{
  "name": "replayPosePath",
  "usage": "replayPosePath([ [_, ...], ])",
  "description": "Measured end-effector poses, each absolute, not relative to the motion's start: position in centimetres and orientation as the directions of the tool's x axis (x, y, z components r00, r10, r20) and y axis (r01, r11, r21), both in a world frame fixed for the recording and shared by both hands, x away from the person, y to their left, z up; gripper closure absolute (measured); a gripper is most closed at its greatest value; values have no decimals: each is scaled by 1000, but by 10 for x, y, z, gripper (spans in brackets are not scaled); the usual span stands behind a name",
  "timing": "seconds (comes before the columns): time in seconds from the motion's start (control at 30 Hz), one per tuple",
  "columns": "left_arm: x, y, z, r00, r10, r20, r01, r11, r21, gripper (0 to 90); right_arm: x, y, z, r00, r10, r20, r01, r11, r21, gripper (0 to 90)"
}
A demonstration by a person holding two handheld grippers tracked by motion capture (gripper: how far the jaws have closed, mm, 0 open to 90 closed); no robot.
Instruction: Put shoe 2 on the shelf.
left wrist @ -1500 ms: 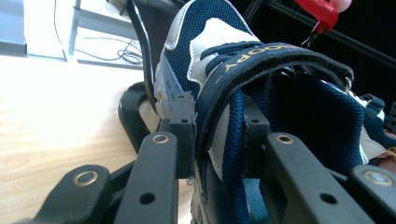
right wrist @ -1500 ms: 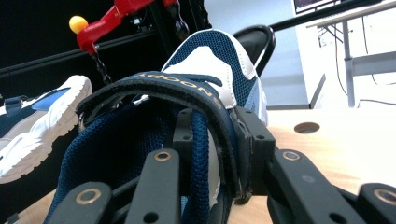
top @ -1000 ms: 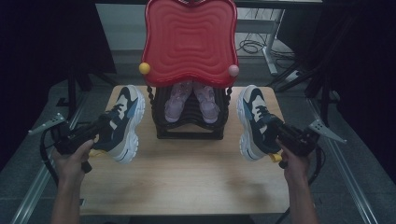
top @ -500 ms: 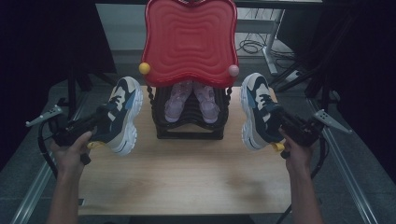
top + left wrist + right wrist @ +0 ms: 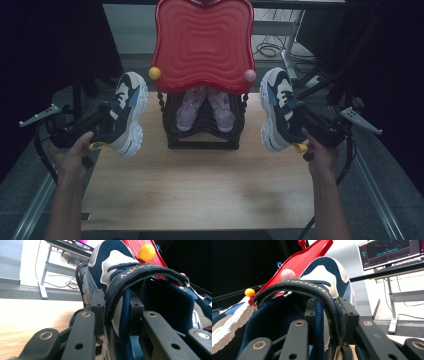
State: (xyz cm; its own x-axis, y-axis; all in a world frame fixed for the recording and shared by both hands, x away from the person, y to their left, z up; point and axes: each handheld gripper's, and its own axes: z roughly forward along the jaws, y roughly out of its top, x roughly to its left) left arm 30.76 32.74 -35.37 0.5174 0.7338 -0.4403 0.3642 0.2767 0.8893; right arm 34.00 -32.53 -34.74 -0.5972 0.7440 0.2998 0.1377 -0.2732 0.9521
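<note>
1. In the left gripper view the left gripper's black fingers are clamped on the tongue and collar of the left sneaker, one finger outside and one inside the opening, under its dark strap
2. In the right gripper view the right gripper's fingers pinch the right sneaker the same way, gripping the padded edge below the strap
3. In the high view the left sneaker hangs at centre left of the frame and the right sneaker at centre right, both lifted off the tabletop, toes pointing to the top of the frame
4. Against the earlier high views both sneakers sit higher in the frame: a second ago their soles lay near the tabletop's side edges, now their toes reach level with the yellow ball and the pink ball; the grips look unchanged
5. Between the sneakers stands the black rack holding a pair of pink shoes, with the red tray on top, in the upper centre
6. The gripper views add what the high view cannot: lettering on the straps, a monitor at upper right of the right gripper view, and a desk leg with cables at upper left of the left gripper view
</note>
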Motion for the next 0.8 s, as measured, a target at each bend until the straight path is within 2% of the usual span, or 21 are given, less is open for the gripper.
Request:
replayPosePath([
  [0.8, 324, 330, -317, 528, 730, -434, 307, 313, 899, 730, 363, -317, -299, -613, 739, 279, 92, -284, 954, 722],
])
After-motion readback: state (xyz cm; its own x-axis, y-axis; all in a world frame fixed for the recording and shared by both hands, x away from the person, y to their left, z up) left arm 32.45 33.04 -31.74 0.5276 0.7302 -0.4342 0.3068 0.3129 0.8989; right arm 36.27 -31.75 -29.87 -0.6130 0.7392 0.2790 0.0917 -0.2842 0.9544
